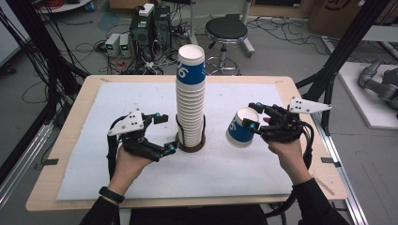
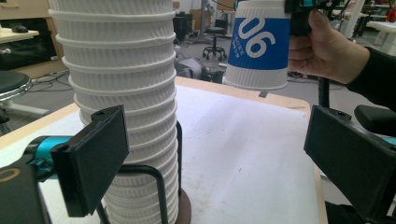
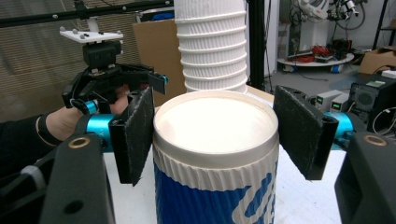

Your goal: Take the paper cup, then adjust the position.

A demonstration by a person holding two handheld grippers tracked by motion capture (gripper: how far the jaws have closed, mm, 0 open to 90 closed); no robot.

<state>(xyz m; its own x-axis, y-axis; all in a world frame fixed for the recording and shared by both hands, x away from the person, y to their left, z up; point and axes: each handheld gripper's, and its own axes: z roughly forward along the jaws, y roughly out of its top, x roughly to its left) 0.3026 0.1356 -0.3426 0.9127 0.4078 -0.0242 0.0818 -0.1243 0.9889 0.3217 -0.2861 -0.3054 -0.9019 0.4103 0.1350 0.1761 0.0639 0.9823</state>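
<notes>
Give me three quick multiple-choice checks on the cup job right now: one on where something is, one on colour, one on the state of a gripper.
1. Where is the single cup?
A. on top of the stack
B. in the air, right of the stack
C. lying on the table

2. What colour is the band on that cup?
A. blue
B. red
C. green

3. How do the jaws of the left gripper stand?
A. shut on the stack
B. shut on the single cup
C. open, holding nothing

Answers:
1 B: the high view shows the right gripper holding it tilted above the white mat, apart from the stack of cups.
2 A: a blue band with white numerals shows in the left gripper view.
3 C: the jaws stand wide apart beside the stack, pressing on nothing.
</notes>
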